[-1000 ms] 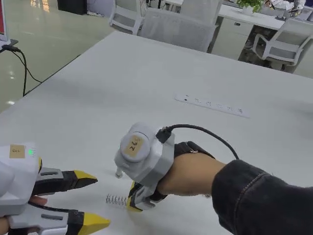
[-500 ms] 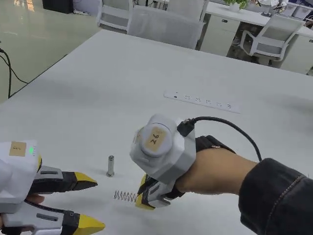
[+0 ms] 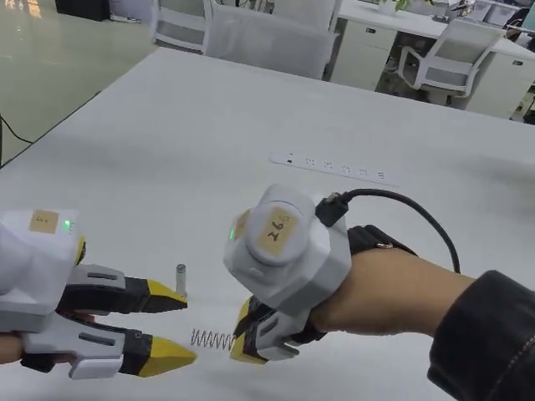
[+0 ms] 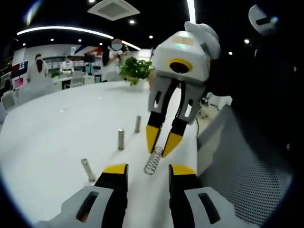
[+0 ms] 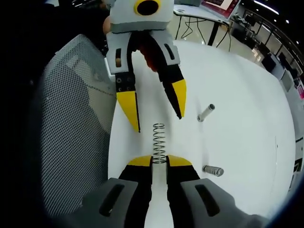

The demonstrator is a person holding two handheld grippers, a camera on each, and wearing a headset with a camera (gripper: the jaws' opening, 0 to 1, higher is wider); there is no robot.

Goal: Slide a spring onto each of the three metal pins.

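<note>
My right gripper (image 3: 243,346) is shut on one end of a steel spring (image 3: 211,339), which sticks out level to the left just above the white table (image 3: 251,125). In the right gripper view the spring (image 5: 158,140) rises from between my shut jaws (image 5: 159,164). The left gripper (image 3: 184,330) stands open facing the spring's free end, a short gap away. Its own view has the spring (image 4: 153,160) hanging from the right gripper (image 4: 163,142) just beyond its tips (image 4: 149,170). A bare metal pin (image 3: 180,280) stands upright behind the left fingers. Another pin (image 5: 213,170) carries a spring.
A white power strip (image 3: 334,167) lies further back on the table. A black cable (image 3: 401,205) loops from the right gripper. Office chairs (image 3: 267,38) stand at the far edge. A mesh chair back (image 5: 76,118) sits by the table's near edge.
The left gripper has come closer to the spring's free end. The right gripper still holds the spring. The head camera has shifted, so the pin now shows beside the left fingers.
</note>
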